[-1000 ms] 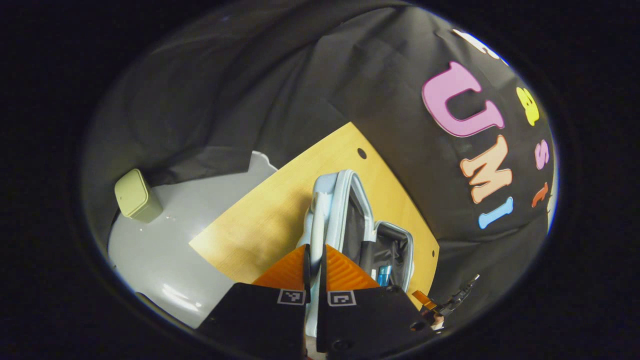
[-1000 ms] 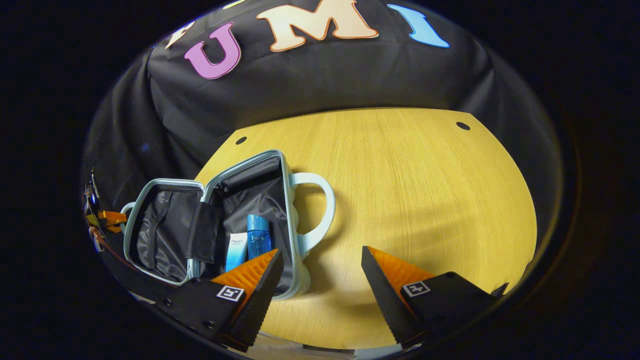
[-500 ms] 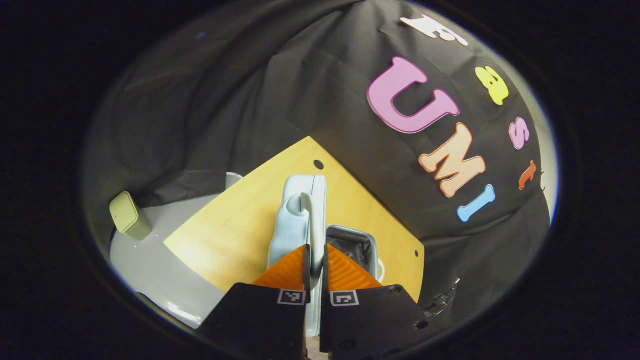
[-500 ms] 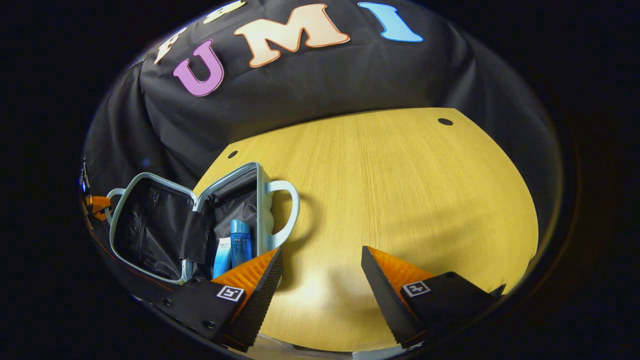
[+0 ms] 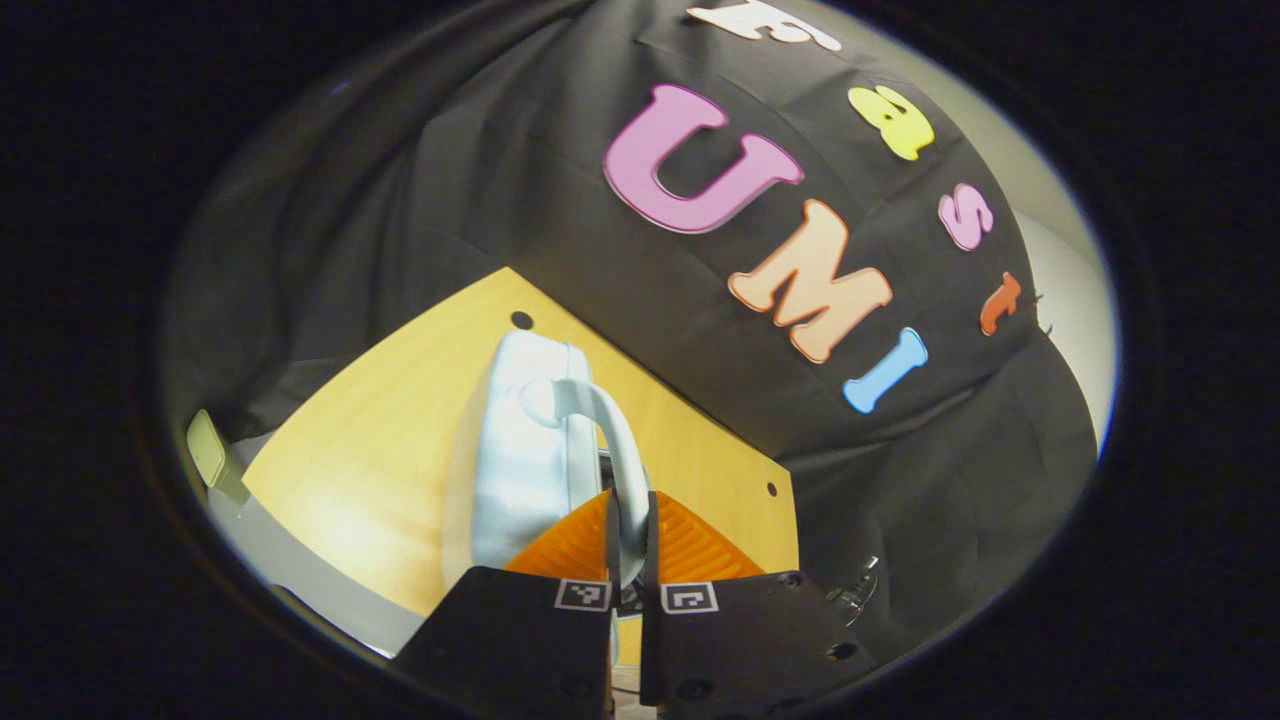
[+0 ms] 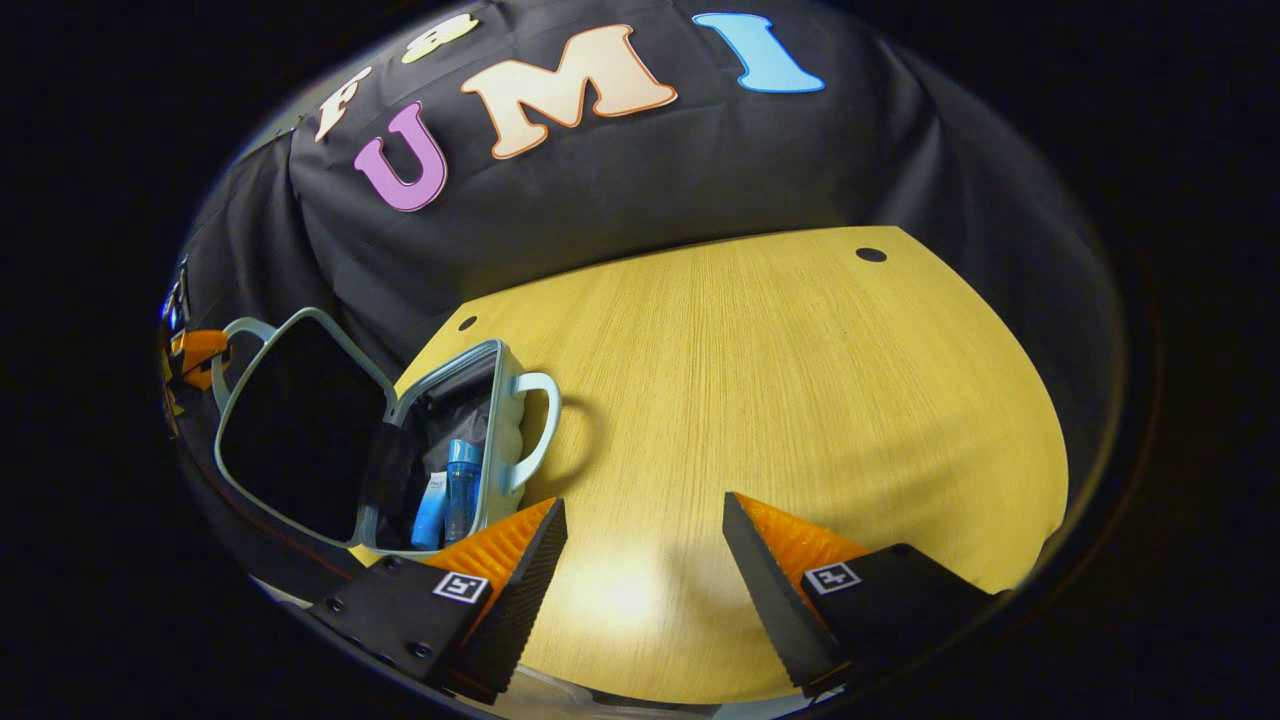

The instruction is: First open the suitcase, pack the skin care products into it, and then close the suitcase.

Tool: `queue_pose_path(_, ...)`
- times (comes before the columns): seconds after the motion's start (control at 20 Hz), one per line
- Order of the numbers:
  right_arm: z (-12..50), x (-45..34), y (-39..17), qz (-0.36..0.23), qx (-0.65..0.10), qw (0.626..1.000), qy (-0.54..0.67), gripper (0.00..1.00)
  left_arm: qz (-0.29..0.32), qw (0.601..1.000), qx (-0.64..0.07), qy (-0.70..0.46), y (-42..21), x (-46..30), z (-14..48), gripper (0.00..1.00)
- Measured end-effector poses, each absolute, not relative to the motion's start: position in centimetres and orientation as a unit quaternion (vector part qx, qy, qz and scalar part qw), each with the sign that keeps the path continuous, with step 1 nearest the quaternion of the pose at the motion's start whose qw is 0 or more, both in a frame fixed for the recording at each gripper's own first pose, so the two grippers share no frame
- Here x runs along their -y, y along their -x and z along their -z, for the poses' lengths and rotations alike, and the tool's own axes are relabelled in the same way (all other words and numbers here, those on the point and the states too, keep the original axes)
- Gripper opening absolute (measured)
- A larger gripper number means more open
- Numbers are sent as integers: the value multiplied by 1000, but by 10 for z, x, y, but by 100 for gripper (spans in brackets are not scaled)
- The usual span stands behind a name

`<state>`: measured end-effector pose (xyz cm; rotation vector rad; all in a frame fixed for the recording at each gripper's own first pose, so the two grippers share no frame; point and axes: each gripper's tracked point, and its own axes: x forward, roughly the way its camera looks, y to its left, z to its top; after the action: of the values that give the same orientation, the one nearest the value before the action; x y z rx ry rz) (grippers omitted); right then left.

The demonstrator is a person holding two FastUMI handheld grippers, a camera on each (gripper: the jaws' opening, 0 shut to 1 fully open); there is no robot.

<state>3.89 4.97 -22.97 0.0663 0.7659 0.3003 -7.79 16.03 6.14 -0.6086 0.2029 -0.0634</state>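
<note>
On the wooden bench (image 6: 800,400), the pale blue suitcase (image 6: 500,400) sits half open, two blue skin care bottles (image 6: 452,490) inside. Left gripper (image 5: 628,530) has its jaws clamped on the lid's handle (image 5: 610,440); right gripper (image 6: 640,545) hangs wide, holding nothing.

wooden table (image 6: 800,400), green bin (image 5: 205,455)

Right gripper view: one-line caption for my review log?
Open right gripper hovers over the wooden table beside the half-raised suitcase, blue skin care products inside.
</note>
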Motion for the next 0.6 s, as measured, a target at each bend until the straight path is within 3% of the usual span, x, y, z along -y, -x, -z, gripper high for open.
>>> queue_pose_path(0.35, 215, -37, -29, -154, -346, 925, -43, 98, 110, 940, -136, 294, 21, -71, -50, 4)
queue_pose_path(0.6, 203, -32, -29, -144, -325, 933, -55, 98, 150, 925, -210, 279, -26, -12, -7, 4)
